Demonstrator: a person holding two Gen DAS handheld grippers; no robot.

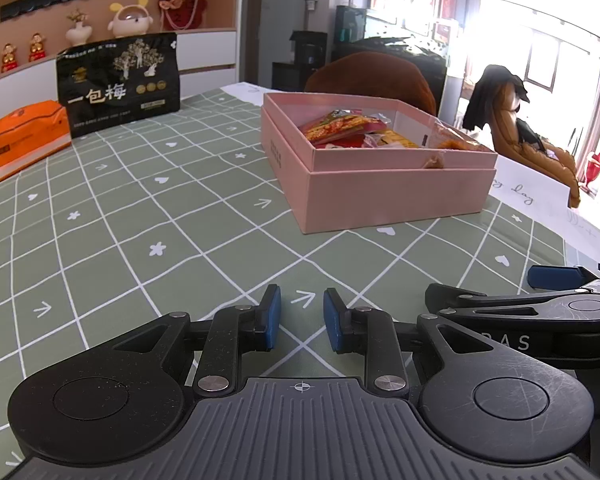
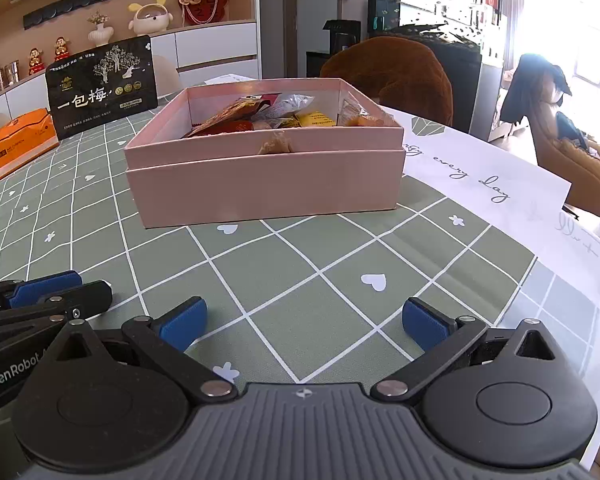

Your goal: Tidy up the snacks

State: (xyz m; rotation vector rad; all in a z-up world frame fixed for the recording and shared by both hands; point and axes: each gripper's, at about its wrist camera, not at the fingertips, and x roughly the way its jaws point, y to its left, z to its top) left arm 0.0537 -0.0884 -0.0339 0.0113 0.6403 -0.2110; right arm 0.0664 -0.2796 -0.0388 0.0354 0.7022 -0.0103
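Your left gripper [image 1: 302, 318] is narrowly parted, right gripper [image 2: 304, 328] spread wide, both empty over the green grid-patterned tablecloth [image 2: 300, 280]; pink cardboard box [image 2: 264, 188] of snack packets [image 2: 260, 118] mid-frame, wooden display shelf [image 2: 100, 12] upper left.

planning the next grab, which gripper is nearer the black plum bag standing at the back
Left, though only slightly. The left gripper sits on the side of the table where the black plum bag stands; the right gripper is beside it, further right, facing the pink box.
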